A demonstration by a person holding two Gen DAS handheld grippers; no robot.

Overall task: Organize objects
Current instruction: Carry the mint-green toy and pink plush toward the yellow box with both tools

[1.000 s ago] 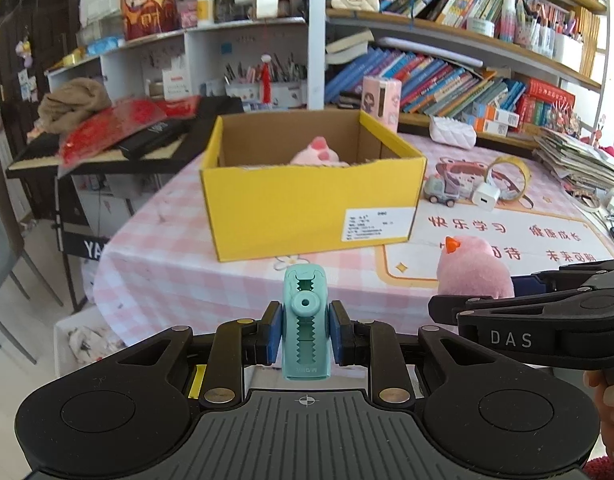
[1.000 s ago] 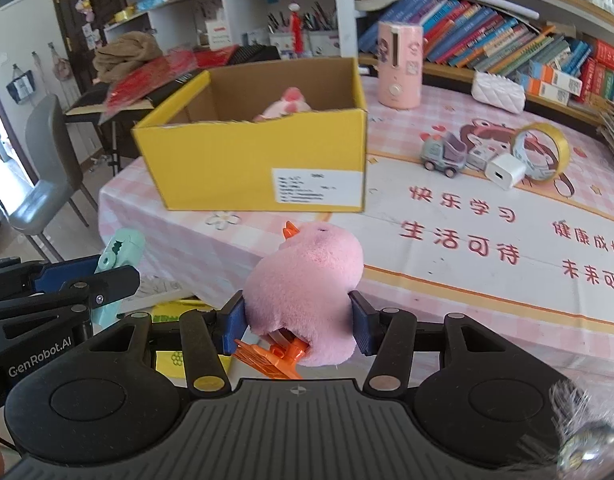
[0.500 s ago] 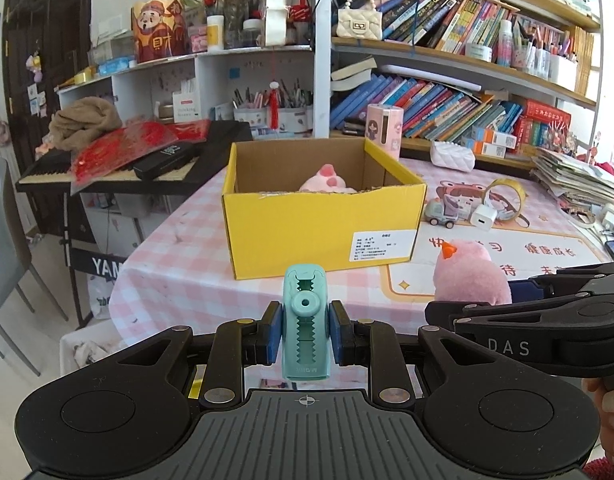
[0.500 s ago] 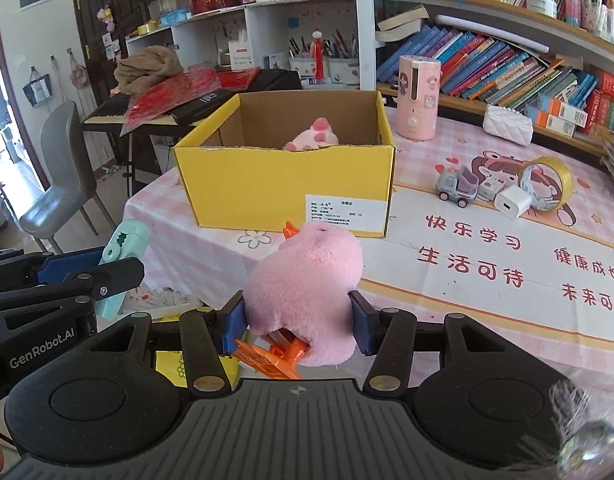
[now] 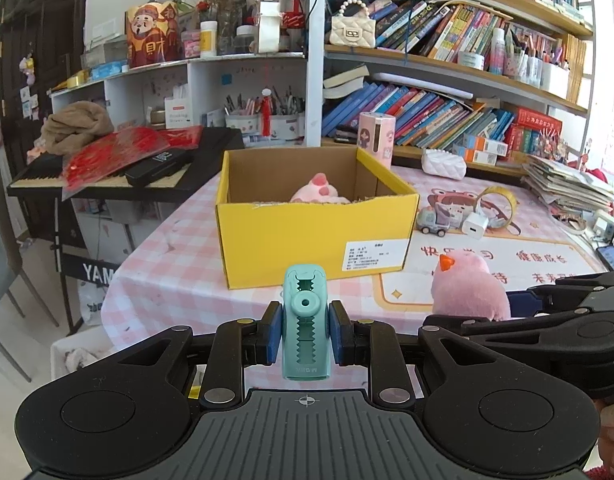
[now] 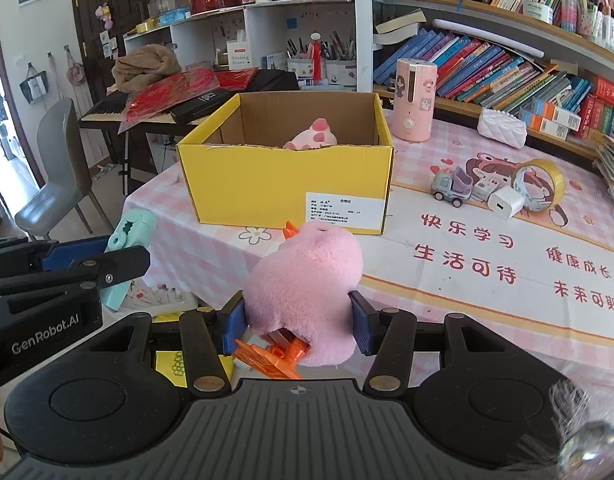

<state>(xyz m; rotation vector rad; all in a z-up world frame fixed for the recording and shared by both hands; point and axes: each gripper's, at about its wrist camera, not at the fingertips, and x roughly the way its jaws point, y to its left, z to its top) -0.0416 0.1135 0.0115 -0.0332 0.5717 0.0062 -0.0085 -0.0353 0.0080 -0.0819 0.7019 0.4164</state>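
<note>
Both grippers are clamped, the left gripper (image 5: 305,338) on a teal clip (image 5: 305,330), the right gripper (image 6: 298,322) on a pink plush toy (image 6: 307,288), and the soft toy, perhaps loosely pinched, may slip before reaching the yellow box (image 6: 287,188).

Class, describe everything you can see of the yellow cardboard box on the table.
The yellow cardboard box stands upright and open-topped on the pink checked tablecloth. Its outside is yellow and its inside plain brown, the front rim is roughly torn, and a white printed label sits at the front's lower right. A pink plush toy lies inside. Neither tongs touch it.
</note>
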